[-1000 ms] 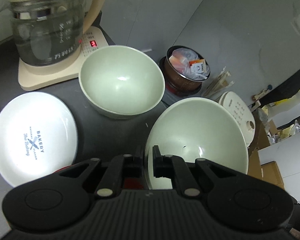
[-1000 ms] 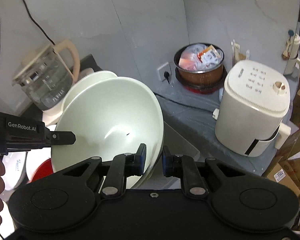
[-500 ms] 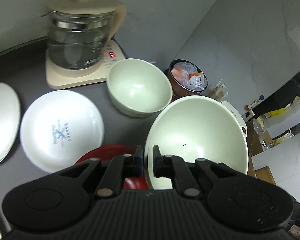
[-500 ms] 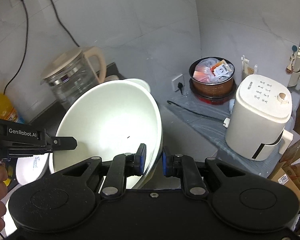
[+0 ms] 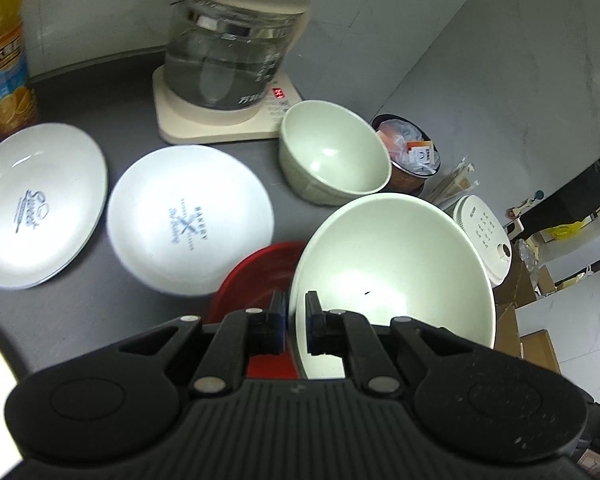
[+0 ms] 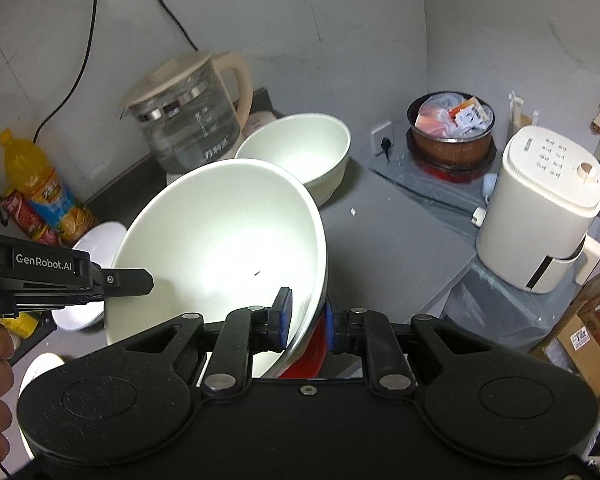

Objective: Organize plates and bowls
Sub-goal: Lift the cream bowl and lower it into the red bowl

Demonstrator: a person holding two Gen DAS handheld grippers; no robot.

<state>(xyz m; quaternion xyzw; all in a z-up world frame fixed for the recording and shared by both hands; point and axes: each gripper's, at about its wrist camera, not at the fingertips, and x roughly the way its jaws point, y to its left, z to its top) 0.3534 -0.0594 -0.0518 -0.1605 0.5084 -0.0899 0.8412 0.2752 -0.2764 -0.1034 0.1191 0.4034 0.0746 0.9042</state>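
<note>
Left wrist, large bowl pinched by both grippers

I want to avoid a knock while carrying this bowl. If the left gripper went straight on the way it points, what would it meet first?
Probably the smaller green bowl by the kettle base, straight beyond the left gripper; depth is unclear.

Two pale green bowls, two white plates, one red plate.
</note>
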